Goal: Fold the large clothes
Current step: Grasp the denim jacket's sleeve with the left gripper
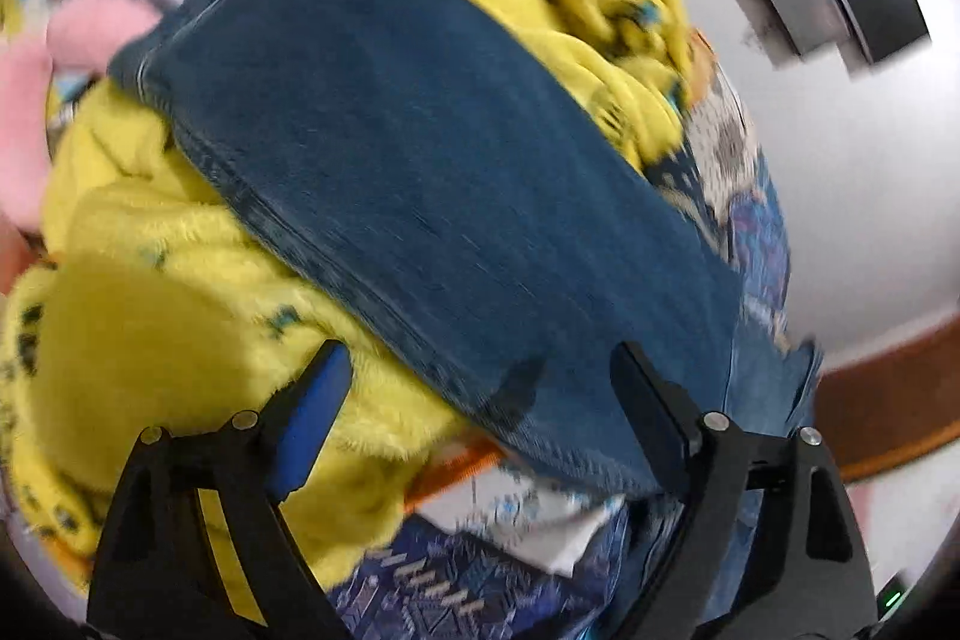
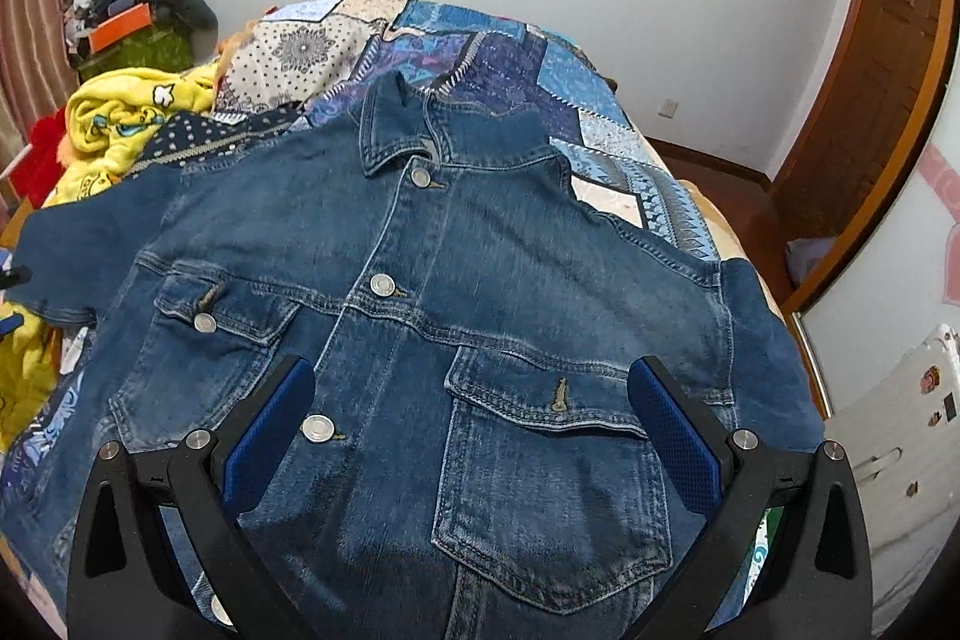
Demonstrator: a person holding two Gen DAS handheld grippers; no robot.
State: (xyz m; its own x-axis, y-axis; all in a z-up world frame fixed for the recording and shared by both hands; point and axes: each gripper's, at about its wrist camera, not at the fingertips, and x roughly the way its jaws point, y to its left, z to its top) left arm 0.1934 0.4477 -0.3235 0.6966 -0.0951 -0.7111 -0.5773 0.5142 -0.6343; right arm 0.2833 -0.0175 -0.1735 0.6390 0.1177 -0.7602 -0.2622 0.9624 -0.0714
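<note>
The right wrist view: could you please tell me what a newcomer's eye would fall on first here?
The blue denim jacket dominates, spread front-up and buttoned on the patchwork bedspread, collar pointing toward the far wall. Both the right gripper and the left gripper hang open above it, holding nothing. At the left edge of the bed lies a bright yellow fleece.

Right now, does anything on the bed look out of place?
The denim jacket lies flat, buttoned, front up. One sleeve rests on a crumpled yellow fleece instead of the quilt, so that side is uneven.
</note>
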